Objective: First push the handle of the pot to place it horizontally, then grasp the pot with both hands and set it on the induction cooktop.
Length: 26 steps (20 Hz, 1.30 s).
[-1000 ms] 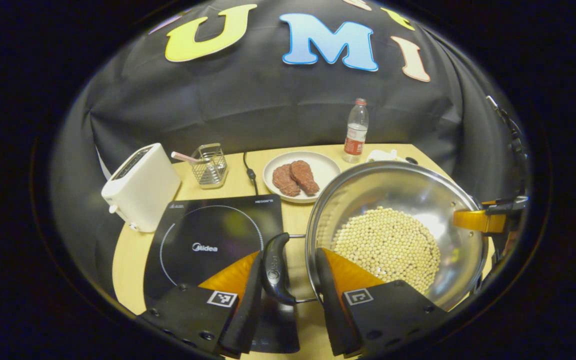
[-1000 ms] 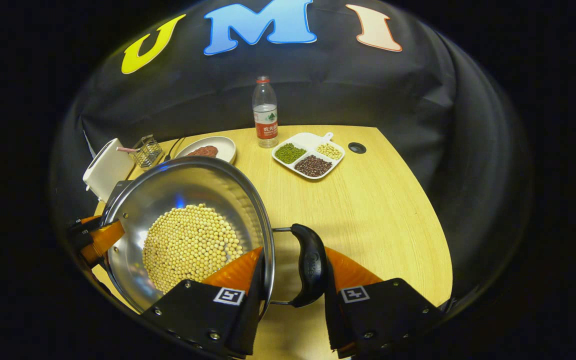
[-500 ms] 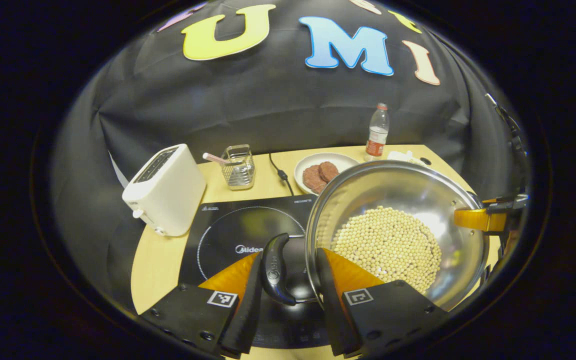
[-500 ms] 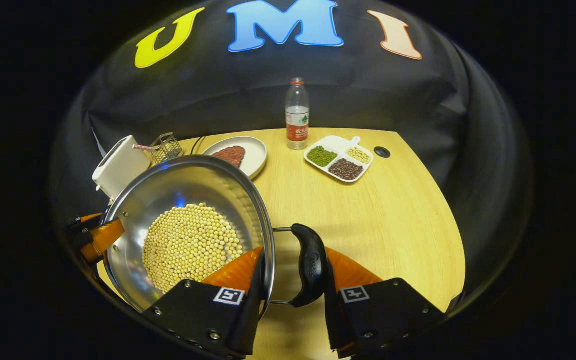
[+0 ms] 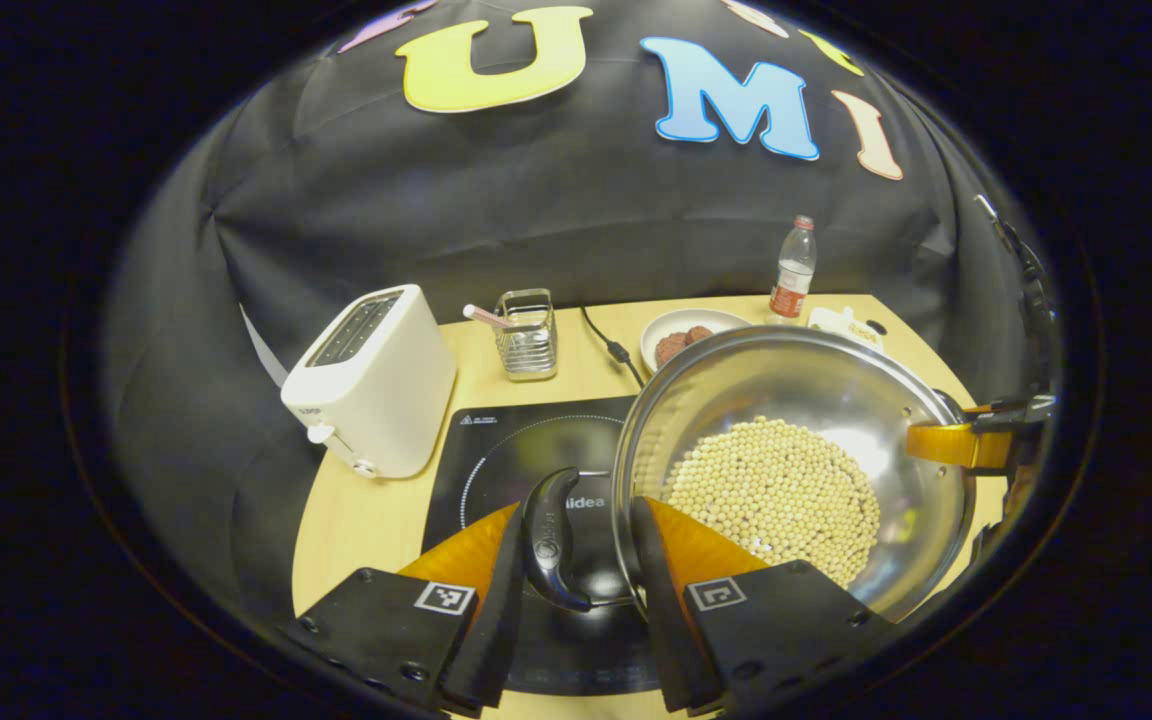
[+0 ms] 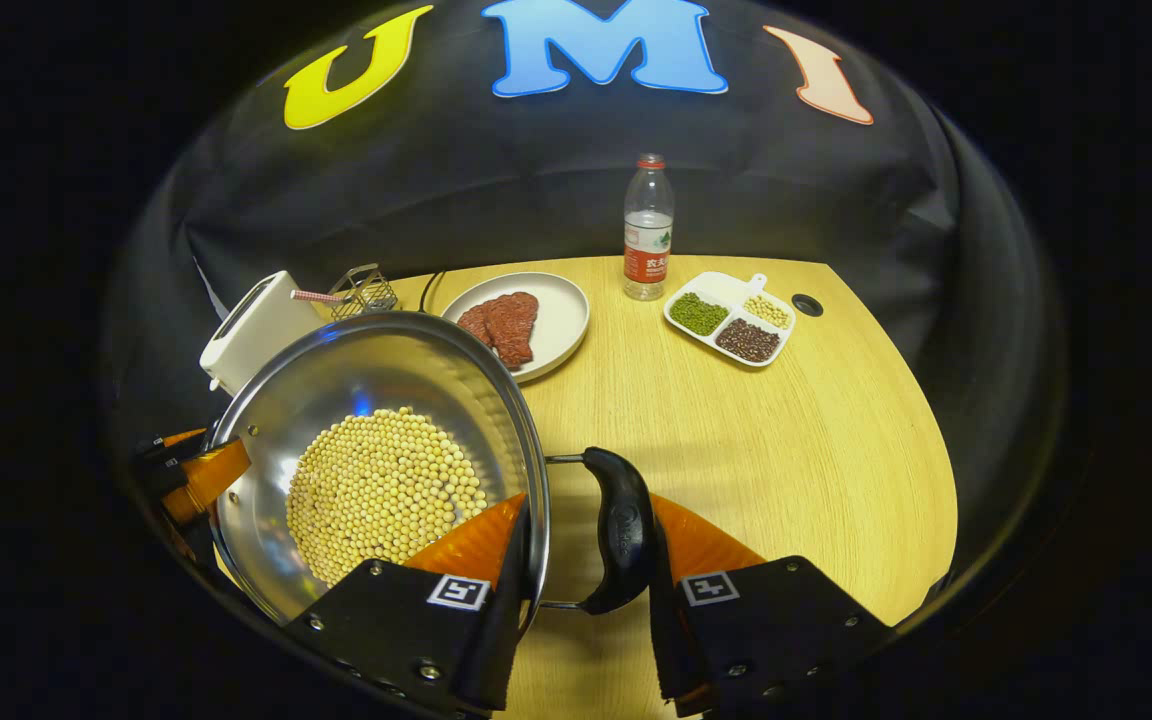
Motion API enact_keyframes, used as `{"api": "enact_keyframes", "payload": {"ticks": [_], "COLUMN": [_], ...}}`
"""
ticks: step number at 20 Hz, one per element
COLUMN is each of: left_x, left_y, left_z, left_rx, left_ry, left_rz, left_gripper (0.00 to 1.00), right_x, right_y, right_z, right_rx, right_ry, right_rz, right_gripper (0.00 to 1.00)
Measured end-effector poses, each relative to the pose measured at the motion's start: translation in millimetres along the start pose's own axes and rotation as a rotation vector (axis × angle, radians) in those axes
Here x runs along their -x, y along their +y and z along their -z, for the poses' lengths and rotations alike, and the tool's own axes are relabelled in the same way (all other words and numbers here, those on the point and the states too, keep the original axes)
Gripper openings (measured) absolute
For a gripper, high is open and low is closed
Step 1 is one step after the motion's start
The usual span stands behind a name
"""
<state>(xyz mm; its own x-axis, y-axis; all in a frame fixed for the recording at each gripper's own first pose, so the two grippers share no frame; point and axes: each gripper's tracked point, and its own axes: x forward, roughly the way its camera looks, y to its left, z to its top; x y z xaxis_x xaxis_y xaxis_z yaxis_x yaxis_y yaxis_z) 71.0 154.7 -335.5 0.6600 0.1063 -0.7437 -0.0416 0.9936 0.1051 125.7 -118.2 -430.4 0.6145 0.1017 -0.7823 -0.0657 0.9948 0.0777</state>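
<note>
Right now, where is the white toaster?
In the left gripper view the toaster stands at the table's left edge, just left of the induction cooktop, with the wire basket behind it to the right.

Right gripper clamping pot handle, above table

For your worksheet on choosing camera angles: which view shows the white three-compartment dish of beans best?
The right gripper view: the white three-compartment dish lies fully open, all compartments visible. In the left gripper view only a sliver peeks over the steel pot's rim.
</note>
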Motion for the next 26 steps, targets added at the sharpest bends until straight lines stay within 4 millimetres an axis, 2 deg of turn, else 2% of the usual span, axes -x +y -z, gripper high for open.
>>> {"api": "enact_keyframes", "payload": {"ticks": [8, 9, 10, 11, 12, 13, 15, 16, 19, 20, 22, 23, 24, 26], "left_x": [-4, -6, -8, -11, -13, -14, -22, -25, -37, -42, -45, -47, -49, -51], "left_y": [43, 49, 54, 59, 65, 72, 82, 88, 107, 113, 124, 129, 132, 139], "left_z": [4, 3, 3, 2, -1, -4, -8, -6, -8, -7, -7, -6, -6, -6], "left_rx": [0.021, 0.022, 0.023, 0.022, 0.018, 0.015, 0.017, 0.020, 0.033, 0.040, 0.052, 0.051, 0.047, 0.046], "left_ry": [-0.003, -0.001, 0.001, 0.003, 0.006, 0.008, 0.010, 0.012, 0.013, 0.017, 0.020, 0.017, 0.017, 0.017], "left_rz": [-0.008, -0.008, -0.006, -0.005, -0.005, -0.005, -0.005, -0.006, -0.013, -0.018, -0.026, -0.028, -0.030, -0.032], "left_gripper": [0.63, 0.60, 0.63, 0.60, 0.63, 0.60, 0.63, 0.60, 0.60, 0.63, 0.63, 0.60, 0.63, 0.60], "right_x": [0, 0, 0, 0, 0, 0, 0, 1, 1, 1, 2, 2, 1, 1], "right_y": [-1, -2, -1, -1, 0, -1, 0, 1, 0, 0, -1, -2, -2, -1], "right_z": [-3, -4, -4, -4, -3, -3, -2, -1, -2, -1, -4, -5, -4, -2], "right_rx": [0.016, 0.017, 0.014, 0.011, 0.008, 0.005, 0.001, -0.002, 0.007, 0.008, 0.005, 0.005, 0.007, 0.002], "right_ry": [-0.005, -0.006, -0.006, -0.005, -0.005, -0.005, -0.003, 0.002, 0.004, 0.007, 0.012, 0.009, 0.009, 0.017], "right_rz": [-0.004, -0.003, -0.002, -0.003, -0.002, 0.000, 0.001, 0.001, 0.000, -0.002, -0.005, -0.006, -0.008, -0.008], "right_gripper": [0.55, 0.55, 0.55, 0.55, 0.55, 0.55, 0.55, 0.55, 0.55, 0.55, 0.55, 0.55, 0.55, 0.55]}}
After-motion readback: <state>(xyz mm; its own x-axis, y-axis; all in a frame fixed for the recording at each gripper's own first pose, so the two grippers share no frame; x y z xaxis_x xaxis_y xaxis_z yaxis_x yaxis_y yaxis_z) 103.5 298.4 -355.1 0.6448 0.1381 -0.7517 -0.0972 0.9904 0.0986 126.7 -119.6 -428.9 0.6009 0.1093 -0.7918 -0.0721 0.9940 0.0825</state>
